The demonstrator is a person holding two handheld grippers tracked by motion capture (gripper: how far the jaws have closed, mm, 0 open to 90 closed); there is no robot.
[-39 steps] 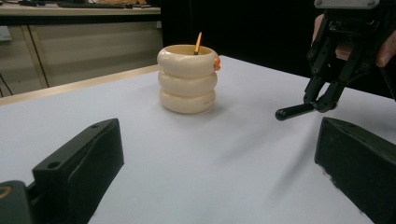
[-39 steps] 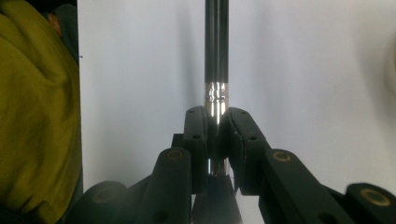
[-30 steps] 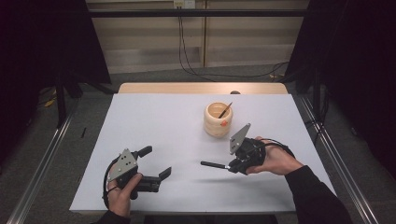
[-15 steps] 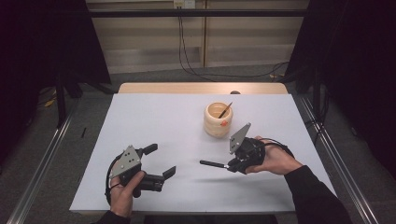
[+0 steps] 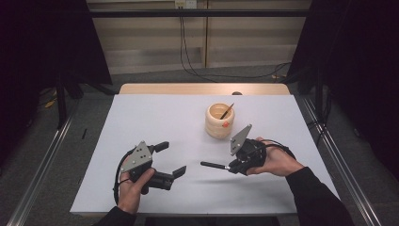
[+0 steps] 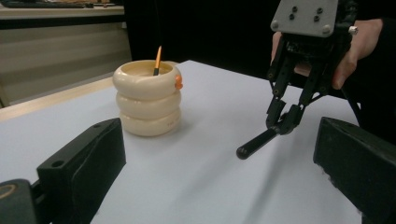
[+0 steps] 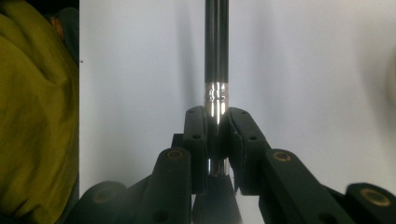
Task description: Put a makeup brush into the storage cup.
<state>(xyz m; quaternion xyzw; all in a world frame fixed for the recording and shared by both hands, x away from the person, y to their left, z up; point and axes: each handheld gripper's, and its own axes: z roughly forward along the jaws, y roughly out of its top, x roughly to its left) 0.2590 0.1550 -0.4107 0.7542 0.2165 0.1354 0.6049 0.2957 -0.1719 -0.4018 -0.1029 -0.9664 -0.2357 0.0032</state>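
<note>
- Legible text, labels, brands, numbers, signs: none in any view
- Silver band on the black pen (image 7: 215, 95) held in the right gripper (image 7: 215, 135): faint marks; too blurred to read

1. We see a white tabletop (image 5: 155, 122) with a bare wooden strip along its far edge
2. A cream ringed holder (image 5: 219, 121) stands upright on the tabletop, right of centre; a thin orange-tipped stick (image 5: 226, 111) leans inside it
3. We note a small orange knob (image 6: 178, 82) on the holder's side
4. Black cables (image 5: 188, 52) hang down the pale wall panel (image 5: 150, 42) beyond
5. Metal rails (image 5: 42, 165) flank the tabletop on the grey floor (image 5: 94, 101)
</note>
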